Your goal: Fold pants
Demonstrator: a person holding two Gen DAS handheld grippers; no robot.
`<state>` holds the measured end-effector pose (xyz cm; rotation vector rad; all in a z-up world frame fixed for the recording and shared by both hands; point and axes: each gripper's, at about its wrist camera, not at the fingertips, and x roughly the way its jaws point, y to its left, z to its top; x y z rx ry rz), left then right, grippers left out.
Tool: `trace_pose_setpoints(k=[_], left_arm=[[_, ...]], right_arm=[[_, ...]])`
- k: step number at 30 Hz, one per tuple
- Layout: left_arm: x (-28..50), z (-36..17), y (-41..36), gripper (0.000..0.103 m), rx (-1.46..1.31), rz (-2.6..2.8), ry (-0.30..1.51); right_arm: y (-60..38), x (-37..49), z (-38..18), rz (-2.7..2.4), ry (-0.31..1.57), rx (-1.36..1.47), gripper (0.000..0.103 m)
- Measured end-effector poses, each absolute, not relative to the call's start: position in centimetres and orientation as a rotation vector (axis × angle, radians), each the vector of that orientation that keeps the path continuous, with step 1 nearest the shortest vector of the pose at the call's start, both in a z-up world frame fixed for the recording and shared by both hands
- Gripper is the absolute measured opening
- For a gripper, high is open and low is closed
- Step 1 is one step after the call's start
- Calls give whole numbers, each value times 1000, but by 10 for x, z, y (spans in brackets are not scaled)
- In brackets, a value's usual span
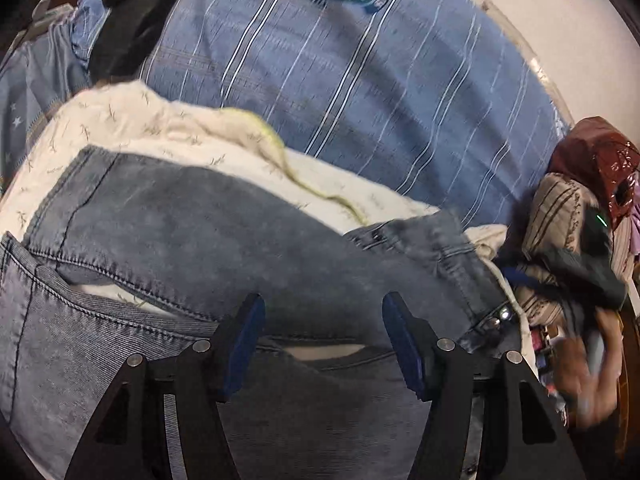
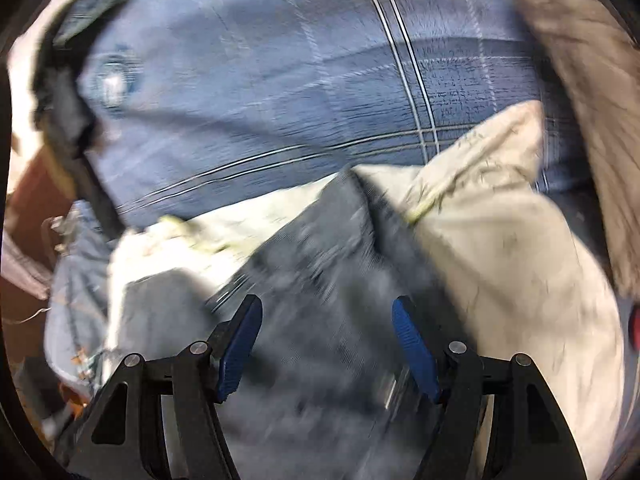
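Note:
Grey-blue denim pants (image 1: 208, 240) lie crumpled over a cream blanket (image 1: 132, 128) on a bed. In the left wrist view the waistband with metal buttons (image 1: 496, 320) sits at the right. My left gripper (image 1: 324, 320) is open just above the denim, holding nothing. In the right wrist view, which is blurred, the pants (image 2: 320, 280) run away from me across the cream blanket (image 2: 500, 248). My right gripper (image 2: 326, 320) is open over the denim, holding nothing.
A blue striped bedspread (image 1: 360, 100) covers the bed beyond the pants and also shows in the right wrist view (image 2: 280, 100). A heap of clothes and a shiny red bag (image 1: 600, 168) stands at the right. Dark clothing (image 1: 120, 32) lies far left.

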<state>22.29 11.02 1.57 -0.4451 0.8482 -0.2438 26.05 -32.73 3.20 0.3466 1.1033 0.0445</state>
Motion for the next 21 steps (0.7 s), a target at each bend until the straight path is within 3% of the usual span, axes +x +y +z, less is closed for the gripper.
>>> trace_pose_setpoints(k=[5, 7, 9, 10, 11, 21], left_arm=[[227, 8, 111, 61, -506, -251, 861], [226, 11, 110, 61, -491, -239, 853], [226, 6, 109, 61, -503, -247, 859], [226, 6, 109, 61, -509, -253, 861], [226, 8, 107, 61, -511, -260, 860], [202, 20, 108, 61, -549, -306, 817]], right_arm=[[-345, 340, -4, -70, 1164, 397, 65], [-340, 362, -15, -94, 1191, 377, 57], [-332, 370, -20, -95, 1218, 370, 44], [-325, 370, -21, -99, 1233, 315, 21], [-319, 369, -19, -119, 1242, 259, 7], [-296, 208, 91, 78, 954, 259, 6]])
